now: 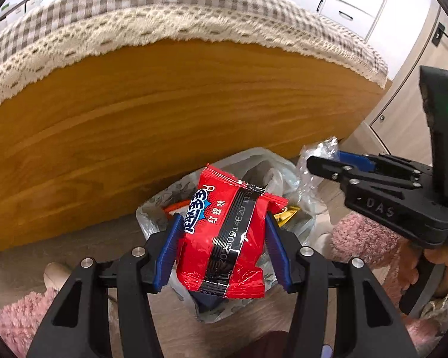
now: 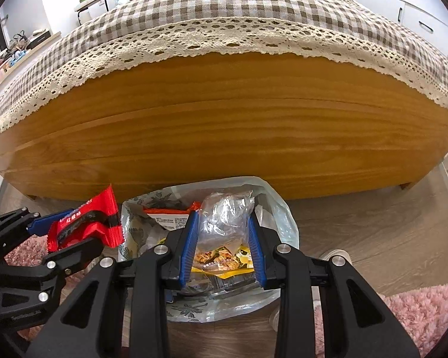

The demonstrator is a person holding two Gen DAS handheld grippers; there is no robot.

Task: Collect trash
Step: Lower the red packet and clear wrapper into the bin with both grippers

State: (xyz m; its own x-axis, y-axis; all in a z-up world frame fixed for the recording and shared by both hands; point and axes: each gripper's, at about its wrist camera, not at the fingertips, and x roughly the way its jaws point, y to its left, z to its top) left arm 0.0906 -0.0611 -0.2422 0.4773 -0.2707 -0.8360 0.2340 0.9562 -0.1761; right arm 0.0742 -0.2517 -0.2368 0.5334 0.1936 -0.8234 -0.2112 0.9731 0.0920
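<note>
In the left wrist view, the left gripper (image 1: 222,246) pinches the red snack wrapper (image 1: 228,238) about half-open, pads on both its sides, long axis running toward 12 o'clock, directly over the open plastic trash bag (image 1: 271,167) on the floor beneath. In the right wrist view, the right gripper (image 2: 223,249) is narrowly closed on a crumpled clear plastic wrapper (image 2: 224,220), likewise above the bag's mouth (image 2: 279,205), with the left gripper (image 2: 74,232) at 9 o'clock, just off the bag's rim, so the right seems better placed to release first.

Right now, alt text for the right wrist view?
The right gripper pinches a crumpled clear wrapper above an open plastic trash bag on the floor beside a wooden bed frame; left gripper holds a red snack packet.
</note>
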